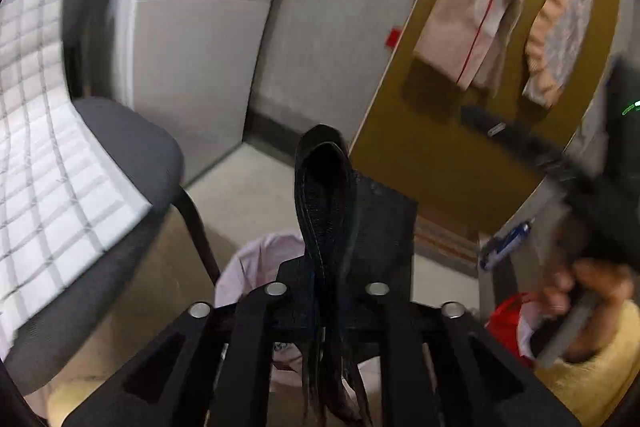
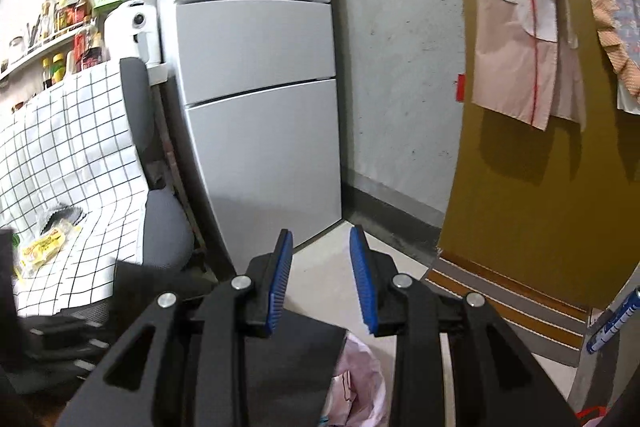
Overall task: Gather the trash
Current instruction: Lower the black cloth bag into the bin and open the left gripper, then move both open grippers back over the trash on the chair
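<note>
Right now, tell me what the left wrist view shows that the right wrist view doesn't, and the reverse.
Only the left wrist view shows the left gripper, its jaws shut on a folded black strap, and a hand holding a grey handle at the right edge.

Only the right wrist view shows the right gripper with its jaws open and empty, yellow wrappers on the checked cloth, and a shelf of bottles.

Both show the pink-lined bin, the grey chair, the fridge and the brown door.
</note>
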### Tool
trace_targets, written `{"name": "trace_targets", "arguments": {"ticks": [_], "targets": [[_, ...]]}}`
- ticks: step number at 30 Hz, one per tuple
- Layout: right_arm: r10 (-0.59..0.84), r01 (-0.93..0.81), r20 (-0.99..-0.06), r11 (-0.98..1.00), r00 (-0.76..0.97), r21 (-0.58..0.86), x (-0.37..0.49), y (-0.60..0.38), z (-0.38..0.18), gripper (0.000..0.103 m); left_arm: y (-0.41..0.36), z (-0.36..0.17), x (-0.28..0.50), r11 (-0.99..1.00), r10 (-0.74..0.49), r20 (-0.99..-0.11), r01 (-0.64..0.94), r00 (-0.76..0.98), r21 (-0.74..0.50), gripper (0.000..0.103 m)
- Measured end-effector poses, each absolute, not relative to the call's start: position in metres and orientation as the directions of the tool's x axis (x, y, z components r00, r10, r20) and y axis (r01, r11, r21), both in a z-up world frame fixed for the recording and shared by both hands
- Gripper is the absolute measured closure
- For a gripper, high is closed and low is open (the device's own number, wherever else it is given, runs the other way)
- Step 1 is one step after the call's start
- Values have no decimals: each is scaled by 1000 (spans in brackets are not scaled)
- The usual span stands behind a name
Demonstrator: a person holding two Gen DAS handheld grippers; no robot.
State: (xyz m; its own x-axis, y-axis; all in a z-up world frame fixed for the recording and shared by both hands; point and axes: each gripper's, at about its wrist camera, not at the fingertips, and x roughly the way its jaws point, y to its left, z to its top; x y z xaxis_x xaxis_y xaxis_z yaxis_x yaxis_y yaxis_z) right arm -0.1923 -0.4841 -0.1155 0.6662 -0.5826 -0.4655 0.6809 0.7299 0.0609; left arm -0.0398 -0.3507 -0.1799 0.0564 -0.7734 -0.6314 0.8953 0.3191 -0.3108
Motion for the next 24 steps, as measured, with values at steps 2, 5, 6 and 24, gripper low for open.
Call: {"name": "trace_targets", "arguments": {"ticks": [2, 5, 6, 24], "targets": [[-587, 687, -472, 724, 658, 57, -193, -488, -118, 73, -373, -200, -35, 345, -736, -673, 895, 70, -283, 54], [-572, 684, -497, 727, 652, 62, -192, -490, -126, 73, -390, -224, -28, 388, -671, -734, 894, 106, -225, 50], [-568, 682, -504, 728, 651, 61, -192, -489, -128, 73, -388, -227, -26, 396, -663, -740, 892, 113, -218, 50], [-403, 509, -511, 857, 760, 81, -133, -419, -114, 73, -225, -161, 9, 702, -574, -650, 708, 499, -77, 50]]}}
